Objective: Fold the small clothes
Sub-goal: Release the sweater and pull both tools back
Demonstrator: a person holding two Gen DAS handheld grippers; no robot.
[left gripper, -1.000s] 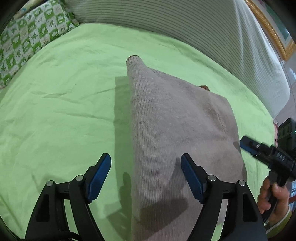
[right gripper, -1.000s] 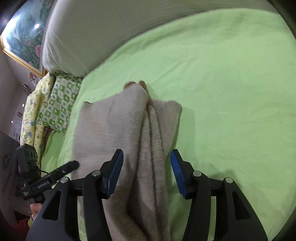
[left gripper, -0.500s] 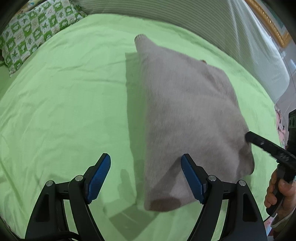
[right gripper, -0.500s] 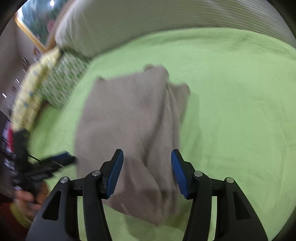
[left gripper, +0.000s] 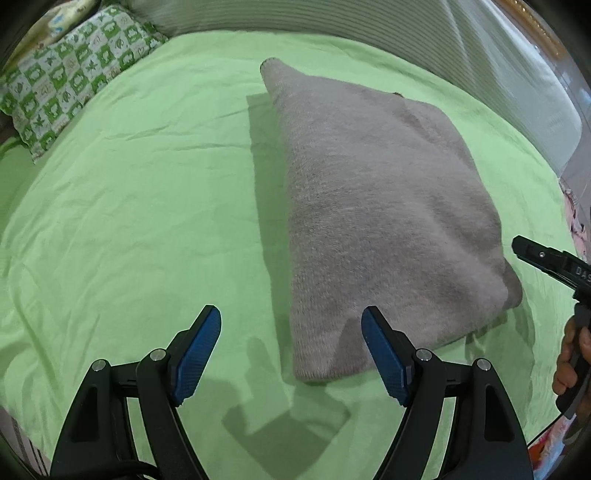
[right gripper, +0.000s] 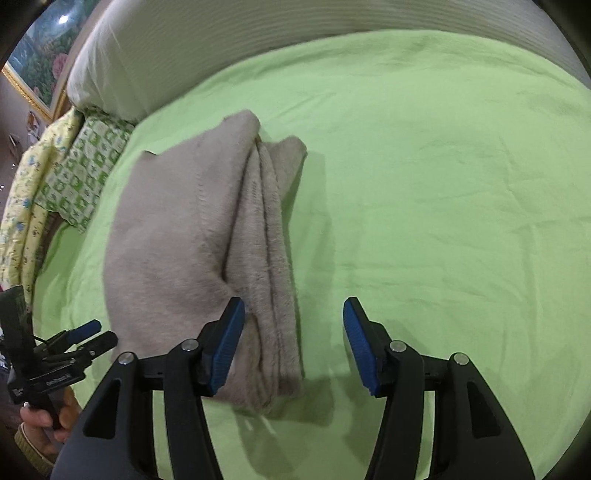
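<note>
A folded taupe knit garment [left gripper: 373, 206] lies flat on the green bedsheet [left gripper: 129, 206]. Its stacked folded edges show in the right wrist view [right gripper: 207, 236]. My left gripper [left gripper: 291, 350] is open and empty, hovering just in front of the garment's near left corner. My right gripper [right gripper: 293, 343] is open and empty above the garment's near right edge; its left pad [right gripper: 227, 343] overlaps the cloth in view. The right gripper also shows at the left wrist view's right edge [left gripper: 546, 258], and the left gripper at the lower left of the right wrist view [right gripper: 74, 339].
A green-and-white patterned pillow [left gripper: 70, 85] lies at the bed's far left corner, also seen in the right wrist view [right gripper: 85, 170]. A striped grey headboard cushion [left gripper: 406, 33] runs along the back. A framed painting [right gripper: 33, 70] hangs on the wall.
Both grippers have drawn back from the garment, which was between their jaws a second ago. The garment now lies folded on the sheet in front of them.
</note>
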